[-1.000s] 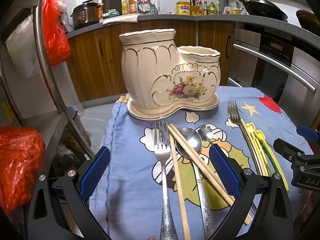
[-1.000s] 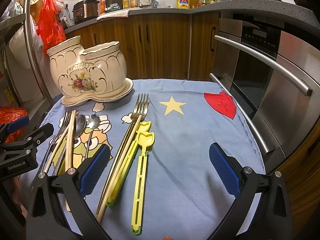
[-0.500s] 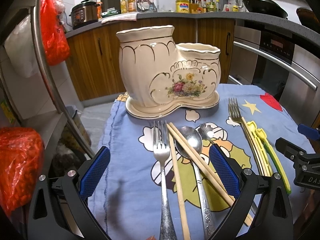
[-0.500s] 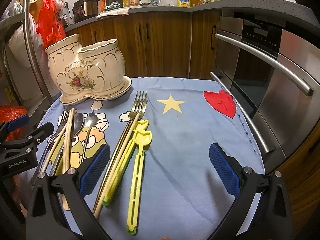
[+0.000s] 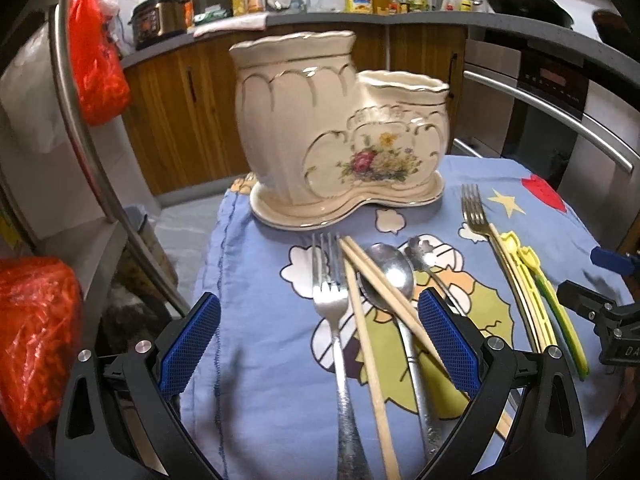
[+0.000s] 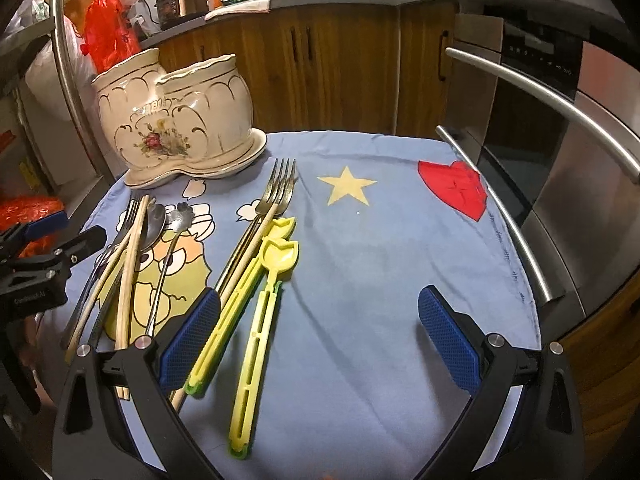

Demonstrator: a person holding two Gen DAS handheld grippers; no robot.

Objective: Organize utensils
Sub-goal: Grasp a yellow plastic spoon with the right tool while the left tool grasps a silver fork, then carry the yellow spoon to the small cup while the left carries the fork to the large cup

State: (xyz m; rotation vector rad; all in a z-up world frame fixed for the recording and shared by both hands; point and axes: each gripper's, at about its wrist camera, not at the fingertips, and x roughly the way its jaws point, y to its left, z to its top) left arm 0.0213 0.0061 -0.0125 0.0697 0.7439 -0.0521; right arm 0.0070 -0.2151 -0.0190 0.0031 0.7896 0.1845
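Note:
A cream ceramic utensil holder (image 5: 340, 128) with two openings stands at the far side of the blue cloth; it also shows in the right wrist view (image 6: 180, 120). In the left wrist view, a silver fork (image 5: 332, 308), wooden chopsticks (image 5: 384, 284), a spoon (image 5: 390, 272) and a small spoon (image 5: 424, 252) lie between the fingers of my open left gripper (image 5: 320, 340). A second fork (image 6: 276, 196) and two yellow plastic utensils (image 6: 256, 312) lie just inside the left finger of my open, empty right gripper (image 6: 320, 336).
The blue cartoon cloth (image 6: 380, 260) covers a small table. A steel oven front with handle bars (image 6: 560, 120) stands to the right. A metal rack with red bags (image 5: 96, 48) stands to the left. Wooden cabinets (image 6: 340, 72) are behind.
Both grippers have moved forward toward the holder, which looks larger now. The utensils have not moved. Both grippers stay open.

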